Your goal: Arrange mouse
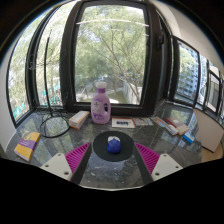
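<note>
Sitting between open gripper [112, 160] fingers — mouse [113, 144] (blue).

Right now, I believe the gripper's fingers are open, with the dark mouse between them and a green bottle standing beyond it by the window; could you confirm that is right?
Not quite: the bottle is pink or lilac with a white cap, not green. The rest holds. The gripper view shows the gripper open, the dark mouse between its fingers with gaps either side, and the bottle standing beyond it by the window.

Gripper [113, 158] fingers spread, blue mouse [114, 144] on black pad [113, 138] between; pink bottle [100, 104] beyond, by window [112, 45].
</note>
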The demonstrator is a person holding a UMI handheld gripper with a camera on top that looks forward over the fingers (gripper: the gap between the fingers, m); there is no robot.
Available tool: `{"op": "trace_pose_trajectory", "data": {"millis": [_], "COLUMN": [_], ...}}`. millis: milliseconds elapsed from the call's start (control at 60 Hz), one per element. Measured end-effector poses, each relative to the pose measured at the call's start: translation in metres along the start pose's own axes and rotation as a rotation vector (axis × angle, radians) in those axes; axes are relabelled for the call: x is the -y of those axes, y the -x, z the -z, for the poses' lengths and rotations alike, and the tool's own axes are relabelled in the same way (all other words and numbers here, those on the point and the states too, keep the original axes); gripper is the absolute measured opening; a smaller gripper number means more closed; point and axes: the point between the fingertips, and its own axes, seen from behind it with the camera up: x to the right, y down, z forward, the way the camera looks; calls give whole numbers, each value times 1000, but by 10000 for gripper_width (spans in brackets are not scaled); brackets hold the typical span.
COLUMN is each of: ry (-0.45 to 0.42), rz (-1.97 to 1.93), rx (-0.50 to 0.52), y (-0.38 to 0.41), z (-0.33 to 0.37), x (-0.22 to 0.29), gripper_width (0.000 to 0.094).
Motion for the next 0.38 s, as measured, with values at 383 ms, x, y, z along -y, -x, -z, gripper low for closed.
{"op": "trace_pose_trajectory", "data": {"millis": [383], "ry": [-32], "rz": [6], "rx": [-21], "y": [12], "z": [57], "x": [-6], "gripper_width": [857]}}
